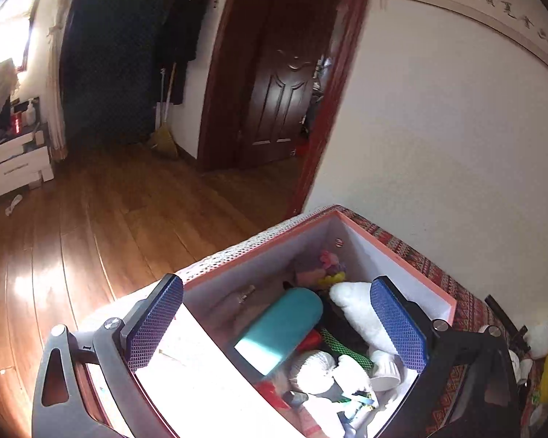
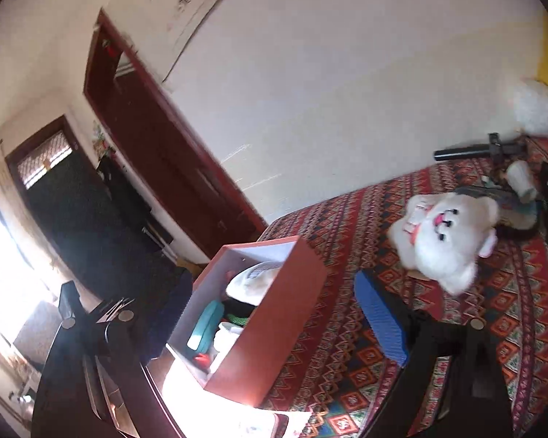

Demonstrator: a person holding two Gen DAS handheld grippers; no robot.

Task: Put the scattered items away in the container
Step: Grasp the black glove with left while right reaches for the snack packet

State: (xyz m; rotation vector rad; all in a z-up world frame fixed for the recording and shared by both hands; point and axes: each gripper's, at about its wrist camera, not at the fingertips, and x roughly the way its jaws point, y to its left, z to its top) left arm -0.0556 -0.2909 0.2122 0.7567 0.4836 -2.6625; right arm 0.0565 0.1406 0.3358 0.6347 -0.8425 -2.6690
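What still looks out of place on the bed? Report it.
The white plush cat lies on its side on the patterned bedspread, outside the pink box. Behind it lie a black cylinder, a white cup tipped over, and dark clutter too blurred to identify.

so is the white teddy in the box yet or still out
Out. The white teddy lies on the patterned bedspread, apart from the box, which already holds other items.
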